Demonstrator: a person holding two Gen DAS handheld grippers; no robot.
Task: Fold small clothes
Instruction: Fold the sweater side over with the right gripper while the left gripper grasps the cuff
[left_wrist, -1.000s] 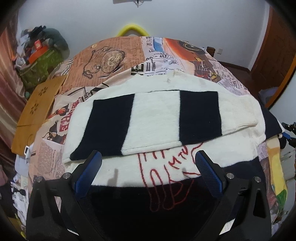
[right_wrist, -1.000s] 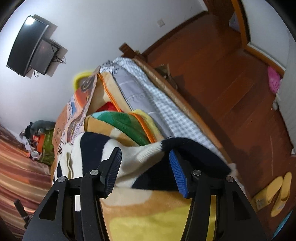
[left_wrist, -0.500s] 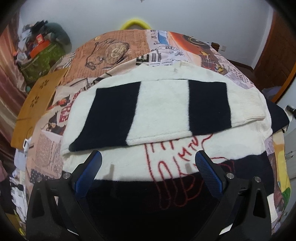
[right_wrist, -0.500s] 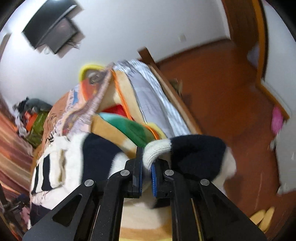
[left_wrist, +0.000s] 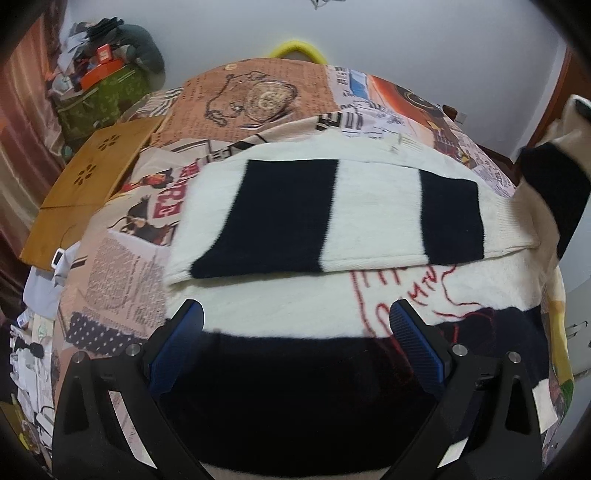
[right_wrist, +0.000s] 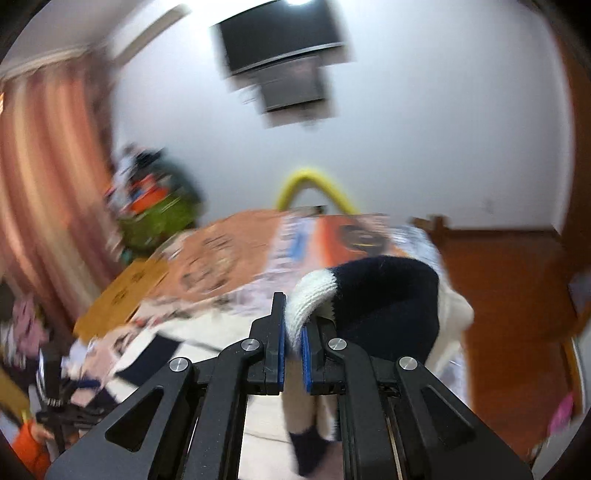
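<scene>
A cream and navy striped knit sweater (left_wrist: 369, 295) with red stitching lies on the printed bedspread (left_wrist: 258, 96). One sleeve (left_wrist: 351, 218) is folded flat across its chest. My left gripper (left_wrist: 295, 325) hovers open over the sweater's dark lower band, nothing between its fingers. The other sleeve (left_wrist: 554, 192) rises at the right edge of the left wrist view. In the right wrist view my right gripper (right_wrist: 292, 325) is shut on that sleeve's cream cuff (right_wrist: 314, 295), lifted above the bed with the navy band (right_wrist: 388, 295) bulging beside it.
A wooden board (left_wrist: 92, 184) lies at the bed's left side. Piled clutter and a green bag (left_wrist: 99, 99) stand in the far left corner by a curtain (right_wrist: 44, 184). A wall television (right_wrist: 280, 40) hangs above. Wooden floor (right_wrist: 509, 295) lies to the right.
My right gripper closed on the sleeve cuff, then rose and rolled, swinging toward the bed. My left gripper drifted slightly over the sweater and stayed open. The raised sleeve entered the left wrist view.
</scene>
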